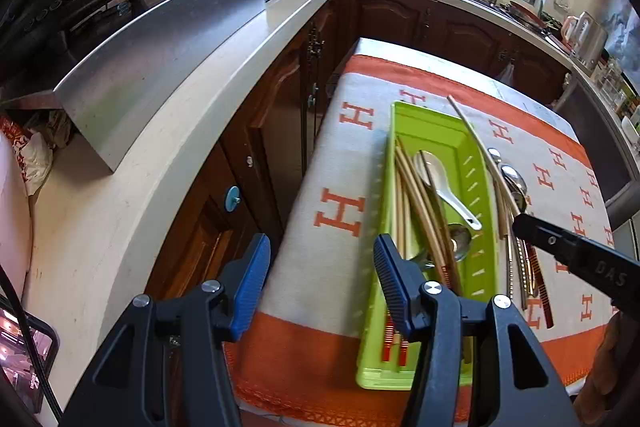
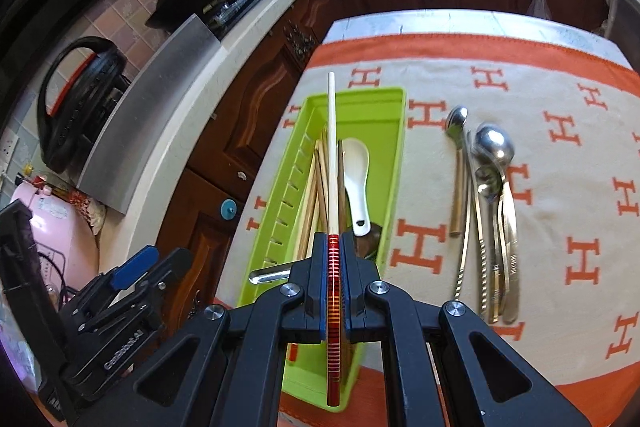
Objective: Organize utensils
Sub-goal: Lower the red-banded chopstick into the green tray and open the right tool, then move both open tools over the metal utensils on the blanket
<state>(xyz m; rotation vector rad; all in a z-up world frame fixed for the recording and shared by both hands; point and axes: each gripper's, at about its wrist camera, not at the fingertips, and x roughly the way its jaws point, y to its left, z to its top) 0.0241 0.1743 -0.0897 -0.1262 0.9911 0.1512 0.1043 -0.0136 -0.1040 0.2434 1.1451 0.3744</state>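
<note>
A green tray (image 2: 394, 155) lies lengthwise on the orange-and-white cloth. It holds several chopsticks (image 2: 316, 187), a white ceramic spoon (image 2: 356, 163) and a metal spoon (image 1: 460, 243). My right gripper (image 2: 334, 241) is shut on the red-striped end of one pale chopstick (image 2: 331, 147), which hangs above the tray and points along it. Several metal spoons (image 2: 492, 147) and other long utensils lie on the cloth to the tray's right. My left gripper (image 1: 322, 279) is open with nothing between its blue pads (image 1: 252, 283), over the cloth just left of the tray's near end (image 1: 372, 367).
Dark wooden cabinets (image 1: 256, 163) and a pale L-shaped countertop (image 1: 160, 147) run close along the table's left and far sides. A steel panel (image 1: 168, 67) and a black cooker (image 2: 80, 99) stand on the counter. A metal handle (image 2: 268, 275) sticks out of the tray's left side.
</note>
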